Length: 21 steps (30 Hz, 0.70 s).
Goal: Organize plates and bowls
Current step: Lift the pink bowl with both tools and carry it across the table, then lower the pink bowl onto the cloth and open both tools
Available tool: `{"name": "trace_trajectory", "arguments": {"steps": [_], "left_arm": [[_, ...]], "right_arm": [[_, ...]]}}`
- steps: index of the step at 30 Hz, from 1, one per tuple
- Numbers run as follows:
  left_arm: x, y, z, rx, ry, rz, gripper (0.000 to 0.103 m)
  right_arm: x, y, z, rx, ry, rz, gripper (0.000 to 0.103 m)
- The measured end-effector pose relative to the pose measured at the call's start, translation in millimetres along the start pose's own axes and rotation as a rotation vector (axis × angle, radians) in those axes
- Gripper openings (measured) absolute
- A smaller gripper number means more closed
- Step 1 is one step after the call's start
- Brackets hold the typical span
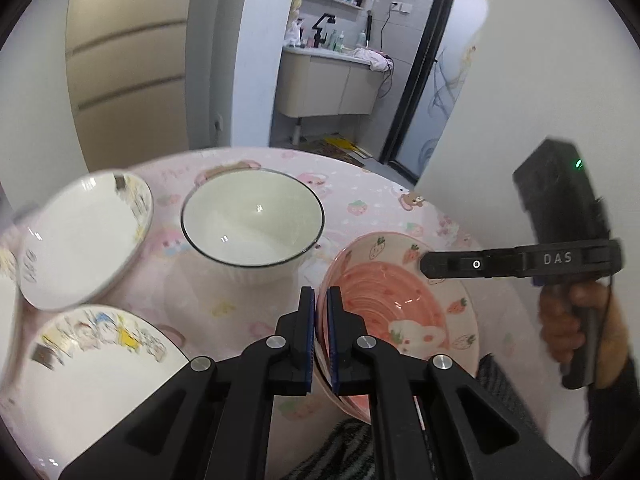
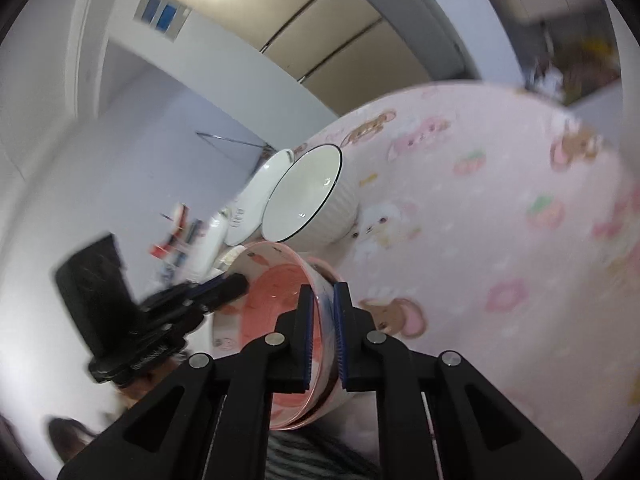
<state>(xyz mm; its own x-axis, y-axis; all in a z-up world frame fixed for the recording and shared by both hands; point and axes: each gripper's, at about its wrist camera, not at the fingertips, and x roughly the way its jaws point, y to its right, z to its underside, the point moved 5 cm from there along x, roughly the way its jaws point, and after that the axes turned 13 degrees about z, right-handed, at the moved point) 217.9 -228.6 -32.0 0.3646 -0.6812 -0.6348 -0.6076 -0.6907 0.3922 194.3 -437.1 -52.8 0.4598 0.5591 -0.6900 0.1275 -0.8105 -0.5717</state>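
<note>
My left gripper [image 1: 321,300] is shut on the near left rim of a pink strawberry-print plate [image 1: 400,312]. My right gripper [image 2: 323,308] is shut on the rim of a pink bowl [image 2: 280,280], held tilted above the pink tablecloth; its fingers [image 1: 436,266] reach over the pink plate from the right. The left gripper [image 2: 236,282] shows blurred at the bowl's left. A white black-rimmed bowl [image 1: 252,220] stands mid-table and also shows in the right wrist view [image 2: 308,196]. A white plate [image 1: 84,240] lies left of it, and a cartoon-print plate [image 1: 100,360] sits near left.
The round table [image 1: 380,196] has a pink cartoon tablecloth. Its far edge faces a doorway to a bathroom vanity [image 1: 328,80]. A white wall [image 1: 540,80] stands at the right. A striped dark cloth [image 1: 340,452] lies at the near edge.
</note>
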Motion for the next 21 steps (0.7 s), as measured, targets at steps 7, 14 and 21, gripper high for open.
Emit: {"name": "trace_trajectory", "arguments": {"steps": [7, 14, 21], "left_arm": [[-1, 11, 1, 0.132, 0.008, -0.152, 0.006], [-30, 8, -10, 0.119, 0.101, -0.153, 0.01], [-87, 12, -29, 0.185, 0.275, -0.234, 0.103]], "right_arm": [[-11, -44, 6, -0.317, 0.159, 0.293, 0.013], [-24, -81, 12, -0.481, 0.301, 0.444, 0.076], [-57, -130, 0, -0.538, 0.456, 0.416, 0.103]]}}
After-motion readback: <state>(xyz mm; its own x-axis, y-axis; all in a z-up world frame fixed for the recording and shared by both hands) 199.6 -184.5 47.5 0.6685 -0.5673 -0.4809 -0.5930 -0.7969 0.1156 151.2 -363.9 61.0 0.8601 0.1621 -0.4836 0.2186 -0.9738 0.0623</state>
